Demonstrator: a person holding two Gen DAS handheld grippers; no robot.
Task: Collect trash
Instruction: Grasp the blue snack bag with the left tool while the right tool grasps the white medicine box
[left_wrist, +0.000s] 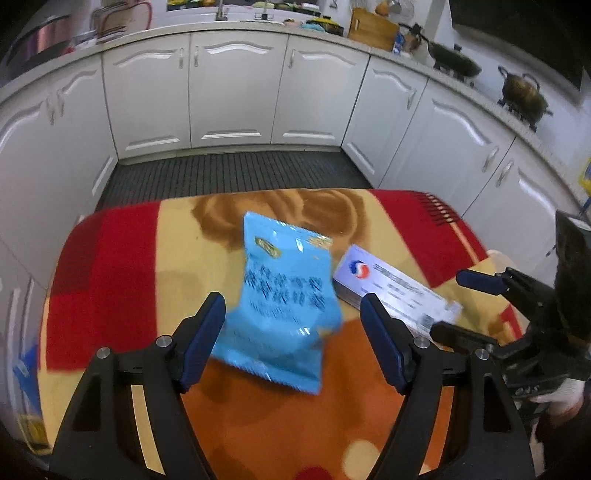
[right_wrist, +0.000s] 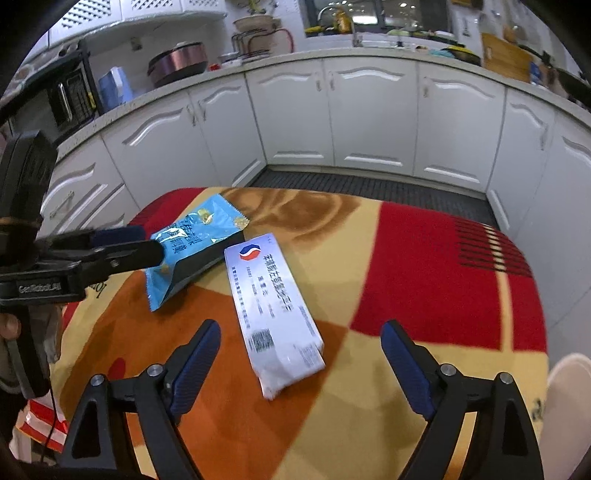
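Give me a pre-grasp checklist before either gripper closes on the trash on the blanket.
1. Left gripper open: ok, the jaws stand wide with nothing pinched.
2. Blue snack bag lined up with the left gripper: ok, it lies between the fingers.
3. Right gripper open: ok, the jaws stand wide.
4. White box lined up with the right gripper: ok, its near end lies between the fingers.
5. Bag and box apart: cannot tell, the bag's edge meets or overlaps the box's far corner.
6. Trash bin in sight: not ok, neither view shows one.
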